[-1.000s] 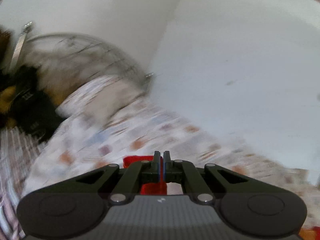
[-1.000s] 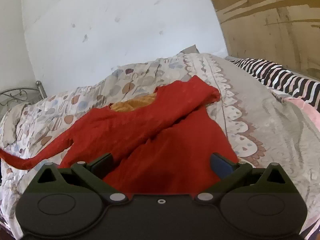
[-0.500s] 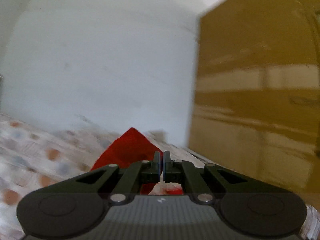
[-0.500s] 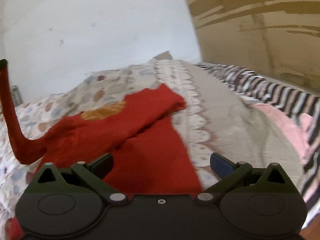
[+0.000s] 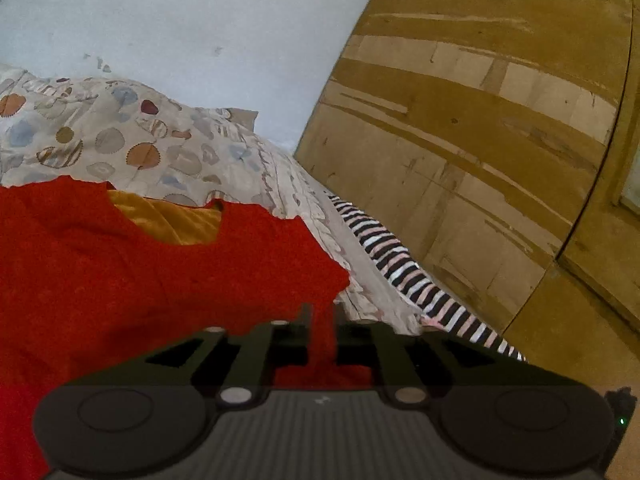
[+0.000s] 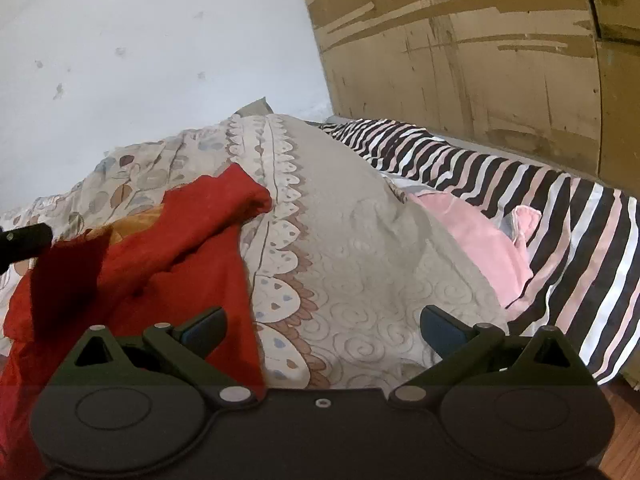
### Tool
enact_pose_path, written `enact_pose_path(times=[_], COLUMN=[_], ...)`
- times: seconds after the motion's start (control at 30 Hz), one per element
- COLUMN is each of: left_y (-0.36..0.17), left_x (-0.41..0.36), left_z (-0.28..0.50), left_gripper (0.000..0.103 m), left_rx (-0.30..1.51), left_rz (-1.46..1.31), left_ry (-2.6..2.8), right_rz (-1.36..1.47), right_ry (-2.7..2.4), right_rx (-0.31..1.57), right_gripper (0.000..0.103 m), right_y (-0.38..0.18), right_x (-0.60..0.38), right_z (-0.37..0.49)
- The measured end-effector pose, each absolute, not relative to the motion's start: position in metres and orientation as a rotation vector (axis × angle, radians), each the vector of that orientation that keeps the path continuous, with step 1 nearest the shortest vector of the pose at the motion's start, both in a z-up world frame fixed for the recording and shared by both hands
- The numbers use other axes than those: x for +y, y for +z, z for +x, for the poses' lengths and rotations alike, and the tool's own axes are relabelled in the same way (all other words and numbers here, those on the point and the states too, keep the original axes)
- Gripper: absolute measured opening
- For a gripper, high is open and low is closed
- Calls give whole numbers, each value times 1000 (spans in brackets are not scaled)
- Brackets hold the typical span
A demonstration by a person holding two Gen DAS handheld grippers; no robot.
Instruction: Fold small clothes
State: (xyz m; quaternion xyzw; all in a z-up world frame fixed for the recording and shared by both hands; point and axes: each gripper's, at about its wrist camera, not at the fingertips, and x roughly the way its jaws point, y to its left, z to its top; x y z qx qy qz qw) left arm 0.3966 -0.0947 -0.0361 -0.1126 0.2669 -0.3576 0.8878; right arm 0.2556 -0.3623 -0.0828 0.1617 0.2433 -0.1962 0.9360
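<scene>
A red garment [image 5: 120, 280] lies spread on the patterned bedspread [image 5: 160, 148], on top of a yellow garment [image 5: 172, 216]. My left gripper [image 5: 322, 320] hovers over the red garment's right edge. Its jaws are opening, and a strip of red cloth still hangs loosely in the gap between them. In the right wrist view a dark piece of the left gripper [image 6: 24, 240] shows at the far left, with a red flap [image 6: 68, 280] drooping from it. My right gripper [image 6: 324, 324] stands open and empty above the bedspread [image 6: 360, 240], its left finger over the red garment's [image 6: 180, 248] edge.
A black, white and pink striped sheet [image 6: 560, 240] and a pink cloth [image 6: 480, 236] lie to the right on the bed. A wooden panel wall [image 5: 480, 160] closes the right side and a white wall [image 6: 140, 60] stands behind the bed.
My left gripper swung from the bed's left side across to the right with the red sleeve pinched, then parted its jaws. My right gripper drifted right, toward the striped sheet.
</scene>
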Motion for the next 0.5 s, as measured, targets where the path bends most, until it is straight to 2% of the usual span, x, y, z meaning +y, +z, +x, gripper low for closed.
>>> enact_pose_path(times=[0.03, 0.07, 0.1, 0.17, 0.27, 0.5], left_y=[-34, -25, -22, -13, -7, -33], left_x=[-93, -93, -89, -80, -60, 9], left_z=[393, 386, 384, 376, 374, 391], left_gripper=[50, 72, 79, 85, 102, 102], left_rx=[553, 547, 537, 522, 529, 569], left_rz=[-221, -213, -206, -189, -159, 28], left_ry=[-735, -720, -701, -677, -602, -123], right_rz=[330, 327, 323, 314, 279, 155], right_ry=[-397, -391, -387, -376, -363, -252], right_rx=[496, 495, 493, 486, 467, 418], right_gripper=[102, 102, 102, 102, 102, 103], right_y=[-83, -83, -82, -80, -75, -56], right_x=[-361, -360, -358, -355, -348, -324], right_z=[257, 258, 260, 262, 264, 281])
